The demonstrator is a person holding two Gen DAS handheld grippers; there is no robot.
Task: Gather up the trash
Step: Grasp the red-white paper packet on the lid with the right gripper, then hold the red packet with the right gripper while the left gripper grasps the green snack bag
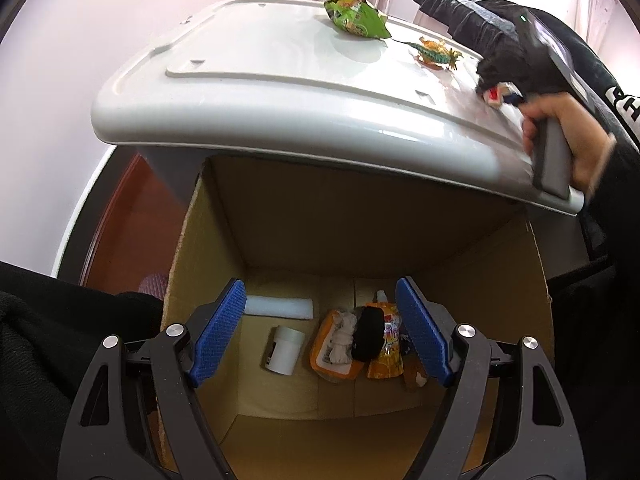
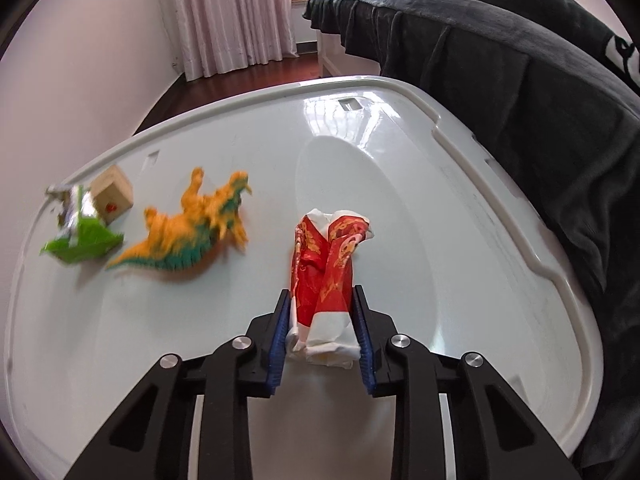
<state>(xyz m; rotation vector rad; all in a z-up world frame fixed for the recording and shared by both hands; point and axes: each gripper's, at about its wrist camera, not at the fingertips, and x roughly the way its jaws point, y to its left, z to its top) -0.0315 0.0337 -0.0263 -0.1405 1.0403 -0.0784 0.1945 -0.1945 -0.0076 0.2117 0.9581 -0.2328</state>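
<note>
Now, right gripper (image 2: 322,326): clamped on the crumpled red wrapper (image 2: 328,264) on the white surface (image 2: 440,240).
Left gripper (image 1: 320,332): apart, above the cardboard box (image 1: 312,224).

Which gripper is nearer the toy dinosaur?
Right. The right gripper is on the lid beside the toy dinosaur; the left gripper hangs over the cardboard box below.

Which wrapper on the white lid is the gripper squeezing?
The red wrapper, pinched in the right gripper. The green wrapper lies untouched beside the toy dinosaur.
</note>
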